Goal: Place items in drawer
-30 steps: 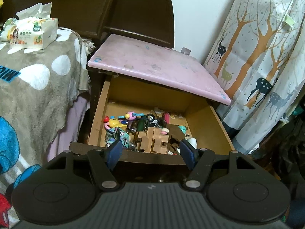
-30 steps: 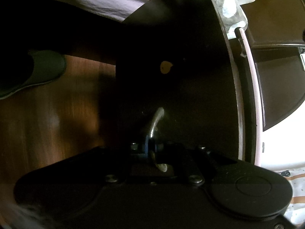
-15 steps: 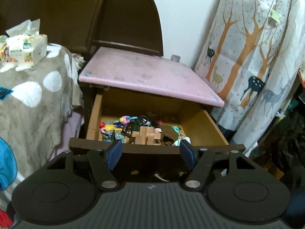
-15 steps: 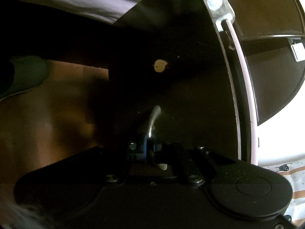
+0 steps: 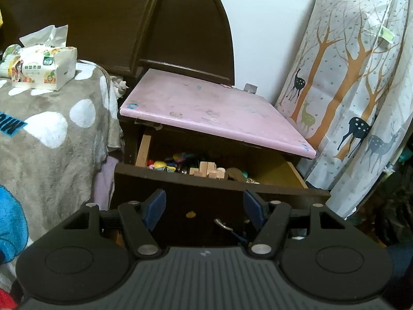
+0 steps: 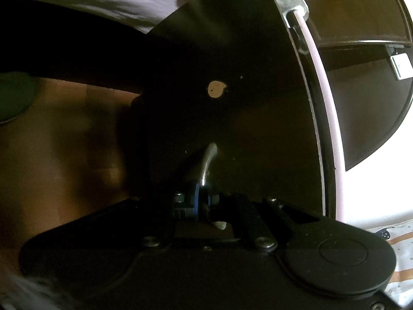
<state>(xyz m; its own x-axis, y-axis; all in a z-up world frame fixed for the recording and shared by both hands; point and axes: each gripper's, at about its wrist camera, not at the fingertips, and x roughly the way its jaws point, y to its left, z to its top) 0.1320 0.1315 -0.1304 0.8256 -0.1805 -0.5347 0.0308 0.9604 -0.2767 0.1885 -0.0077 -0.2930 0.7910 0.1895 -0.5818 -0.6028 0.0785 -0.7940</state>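
The right gripper (image 6: 201,196) is clamping its blue pads tight on the curved metal handle (image 6: 207,162) of the drawer (image 5: 219,193), whose dark front panel is filling most of the right wrist view, with a small pale spot (image 6: 216,89) showing above the handle. The left gripper (image 5: 205,206) is hovering in front of that same panel with its jaws spread wide and nothing between them. Seen from the left wrist, the drawer is standing partly pulled out beneath the pink top (image 5: 214,111) of the nightstand, and it is holding a jumble of items: wooden blocks (image 5: 206,169) near the middle and small colourful toys (image 5: 165,164) toward the left side. To the left, a bed is lying under a grey blanket with white spots (image 5: 51,129), and a tissue pack (image 5: 41,67) is sitting on it. A curtain printed with trees and deer (image 5: 348,77) is hanging on the right.
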